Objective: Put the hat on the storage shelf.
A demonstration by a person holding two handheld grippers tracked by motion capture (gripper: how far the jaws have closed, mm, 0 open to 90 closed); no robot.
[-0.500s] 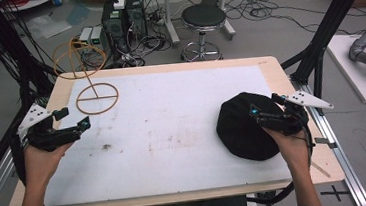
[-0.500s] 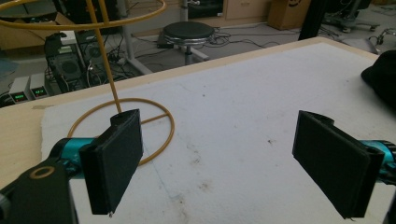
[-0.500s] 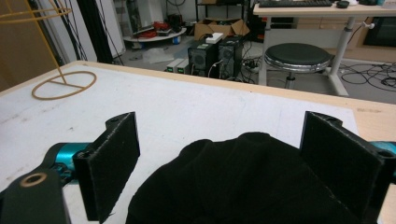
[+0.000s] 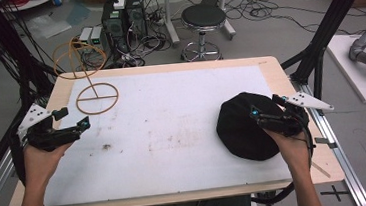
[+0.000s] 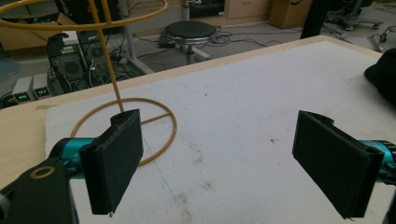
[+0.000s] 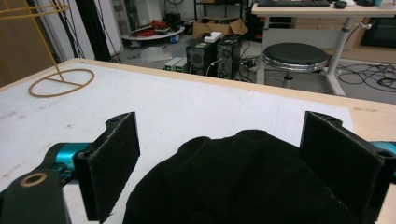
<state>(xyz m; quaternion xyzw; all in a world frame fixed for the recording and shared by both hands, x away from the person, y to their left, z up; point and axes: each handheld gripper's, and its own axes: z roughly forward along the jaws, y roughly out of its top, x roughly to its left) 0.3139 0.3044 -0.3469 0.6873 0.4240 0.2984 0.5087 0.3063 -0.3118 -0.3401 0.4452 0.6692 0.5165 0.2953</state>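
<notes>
White cloth covers most of the big wooden table (image 4: pixel 273 65). On its right side lies a black knit hat (image 4: pixel 241 128), soft and flat, close to the table's right edge. Far off at the back left corner stands a yellow wire stand (image 4: pixel 95 93) with a ring for a foot and a bigger ring up high.

Over the near edge of the hat hangs the right gripper (image 6: pixel 219 163). Its jaws are wide, one on each side of the hat, and they do not press it. The left gripper (image 5: pixel 219 154) waits near the stand, jaws wide too, with nothing between them.

I think this is the grabbing step. Next, the right gripper should go down and pinch a fold of the hat, so it can be lifted toward the stand.
</notes>
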